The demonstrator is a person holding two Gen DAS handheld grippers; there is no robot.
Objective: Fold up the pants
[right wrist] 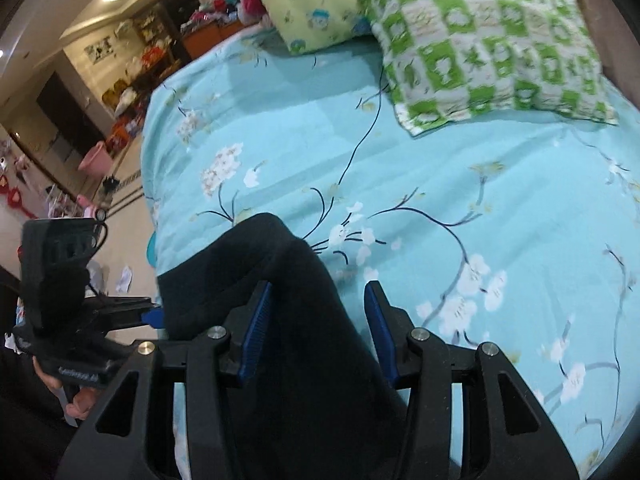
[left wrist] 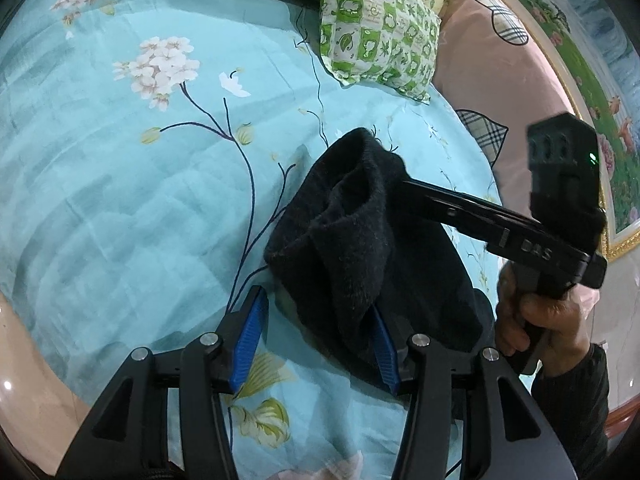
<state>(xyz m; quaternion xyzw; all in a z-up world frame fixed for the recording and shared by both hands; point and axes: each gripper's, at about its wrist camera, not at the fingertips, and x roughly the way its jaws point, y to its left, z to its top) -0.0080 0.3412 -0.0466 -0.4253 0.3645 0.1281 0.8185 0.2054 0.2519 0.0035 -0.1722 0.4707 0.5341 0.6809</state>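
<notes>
Pants (left wrist: 352,240): dark bundle on the bed (left wrist: 120,200), long axis running away from both cameras.
Left gripper (left wrist: 316,340): jaws apart, nothing pinched; cloth lay over the right-hand pad.
Right gripper (right wrist: 318,328): nearer hand; fabric sat between its jaws, but a clamp could not be told.

Left gripper (left wrist: 320,320) angled downward, blue fingers (left wrist: 250,336) spread apart, nothing pinched. Right gripper (right wrist: 318,320) tipped down too, fingers (right wrist: 256,332) parted around dark cloth, grip unclear.

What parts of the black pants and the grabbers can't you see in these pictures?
- Left wrist view: the right gripper's fingertips are buried in the pants, so its grip cannot be told.
- Right wrist view: the pants' lower part is hidden behind the gripper's body and cut off by the frame's bottom edge.
- Right wrist view: the left gripper is half hidden behind the cloth.
</notes>
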